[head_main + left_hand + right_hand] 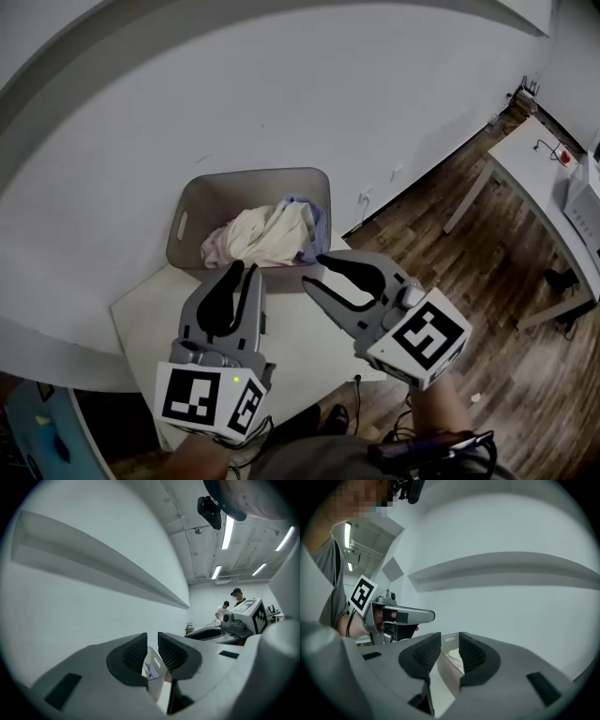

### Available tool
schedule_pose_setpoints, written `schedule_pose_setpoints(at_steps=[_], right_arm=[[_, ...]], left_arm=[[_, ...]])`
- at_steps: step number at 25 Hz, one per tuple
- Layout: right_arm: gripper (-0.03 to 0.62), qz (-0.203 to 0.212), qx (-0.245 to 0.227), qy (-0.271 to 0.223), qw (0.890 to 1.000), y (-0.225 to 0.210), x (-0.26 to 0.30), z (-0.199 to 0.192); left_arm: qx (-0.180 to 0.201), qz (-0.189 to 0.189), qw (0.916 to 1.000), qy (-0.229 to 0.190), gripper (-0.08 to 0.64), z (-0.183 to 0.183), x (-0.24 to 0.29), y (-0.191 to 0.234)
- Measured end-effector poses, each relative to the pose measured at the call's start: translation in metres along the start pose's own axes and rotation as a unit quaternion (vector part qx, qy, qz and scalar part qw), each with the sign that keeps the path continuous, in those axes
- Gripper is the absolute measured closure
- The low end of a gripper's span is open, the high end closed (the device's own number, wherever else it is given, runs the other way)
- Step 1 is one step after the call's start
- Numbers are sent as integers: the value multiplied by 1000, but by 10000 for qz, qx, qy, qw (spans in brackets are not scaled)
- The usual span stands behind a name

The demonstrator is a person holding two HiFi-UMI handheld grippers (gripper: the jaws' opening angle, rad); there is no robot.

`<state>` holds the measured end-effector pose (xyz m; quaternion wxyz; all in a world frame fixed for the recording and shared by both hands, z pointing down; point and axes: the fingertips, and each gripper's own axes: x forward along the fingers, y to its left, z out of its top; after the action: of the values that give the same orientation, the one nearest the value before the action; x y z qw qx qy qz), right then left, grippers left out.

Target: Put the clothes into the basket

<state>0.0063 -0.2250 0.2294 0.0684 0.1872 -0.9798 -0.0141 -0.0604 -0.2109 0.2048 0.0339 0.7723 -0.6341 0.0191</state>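
Observation:
A grey plastic basket [187, 225] stands on a small white table [300, 342] against the wall. Cream and pale blue clothes [267, 234] lie heaped inside it. My left gripper [243, 270] hovers over the table just in front of the basket's near rim, jaws a narrow gap apart and empty. To its right my right gripper [312, 269] is open and empty too. In the left gripper view the basket [157, 667] and a bit of cloth [149, 670] show through the gap of the left gripper [152, 637]. The right gripper [450, 637] frames the basket [445, 665] likewise.
A white wall [281, 84] rises behind the basket. Wooden floor [450, 272] spreads to the right, with a long white desk [534, 178] and cables at the far right. Two people [227, 606] stand far off in the left gripper view.

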Motion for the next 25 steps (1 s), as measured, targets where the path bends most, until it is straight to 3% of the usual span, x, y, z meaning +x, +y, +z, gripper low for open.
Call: schedule_pose_setpoints(at_steps=[5, 10, 16, 25], right_arm=[[542, -128, -85, -890, 9959, 45, -29, 33], [569, -355, -18, -1335, 9904, 75, -46, 44], [575, -737, -3, -1354, 9880, 86, -52, 45], [584, -630, -157, -1114, 9917, 101, -40, 37]], left_arm=[[-76, 186, 9989, -422, 520, 19, -48, -20], [31, 379, 9966, -726, 552, 26, -87, -31], [46, 755, 9943, -754, 551, 14, -115, -30], [-6, 834, 9928, -860, 551, 16, -119, -25]])
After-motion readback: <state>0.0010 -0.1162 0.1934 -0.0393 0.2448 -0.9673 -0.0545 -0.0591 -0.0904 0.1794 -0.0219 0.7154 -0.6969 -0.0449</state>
